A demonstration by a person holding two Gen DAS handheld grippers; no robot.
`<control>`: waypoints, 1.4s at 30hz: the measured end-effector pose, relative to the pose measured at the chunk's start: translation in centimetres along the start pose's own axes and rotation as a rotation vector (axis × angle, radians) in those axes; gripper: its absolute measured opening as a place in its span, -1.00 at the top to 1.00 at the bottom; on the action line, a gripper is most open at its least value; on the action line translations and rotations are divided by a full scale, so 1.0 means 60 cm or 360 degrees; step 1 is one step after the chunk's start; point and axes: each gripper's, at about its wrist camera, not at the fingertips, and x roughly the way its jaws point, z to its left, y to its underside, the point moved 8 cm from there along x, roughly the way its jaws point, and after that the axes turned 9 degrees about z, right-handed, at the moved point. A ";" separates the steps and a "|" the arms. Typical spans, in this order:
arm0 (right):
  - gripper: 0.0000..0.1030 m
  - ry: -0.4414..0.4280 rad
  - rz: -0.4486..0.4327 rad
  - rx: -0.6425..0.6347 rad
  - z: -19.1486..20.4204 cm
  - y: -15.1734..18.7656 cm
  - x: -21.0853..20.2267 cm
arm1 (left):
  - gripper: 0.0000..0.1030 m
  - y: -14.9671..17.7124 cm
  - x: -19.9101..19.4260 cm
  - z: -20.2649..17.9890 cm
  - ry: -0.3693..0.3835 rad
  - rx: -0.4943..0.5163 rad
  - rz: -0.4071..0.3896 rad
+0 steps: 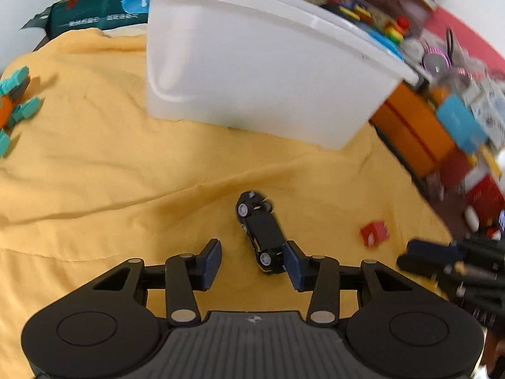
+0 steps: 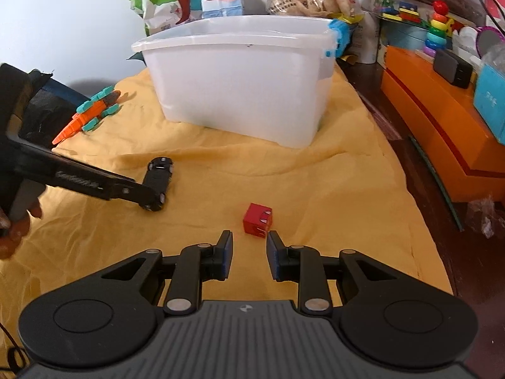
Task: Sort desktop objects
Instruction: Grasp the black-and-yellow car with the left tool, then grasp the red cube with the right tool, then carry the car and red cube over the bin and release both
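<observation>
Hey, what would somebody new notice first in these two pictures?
The big white plastic bin stands at the back of the yellow cloth. In front of it a black toy car lies flipped over, wheels showing, with the left gripper around its near end, and a small red cube sits just ahead of the right gripper.

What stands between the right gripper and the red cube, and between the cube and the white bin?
Nothing visible. The right gripper sits just short of the red cube, jaws apart, with only bare yellow cloth between. From the cube up to the white bin the cloth is also free; the black toy car lies off to the left.
</observation>
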 end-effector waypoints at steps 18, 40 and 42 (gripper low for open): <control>0.31 0.0015 -0.0008 0.0033 -0.016 -0.001 0.010 | 0.33 -0.012 0.016 -0.123 -0.0423 0.0711 -0.0058; 0.49 0.0041 -0.0014 -0.0024 -0.020 -0.019 0.061 | 0.35 -0.037 0.033 -0.118 -0.0416 0.0502 0.0032; 0.49 0.0041 -0.0056 -0.0039 -0.021 -0.033 0.043 | 0.35 -0.063 -0.009 -0.123 -0.0402 0.0517 -0.0051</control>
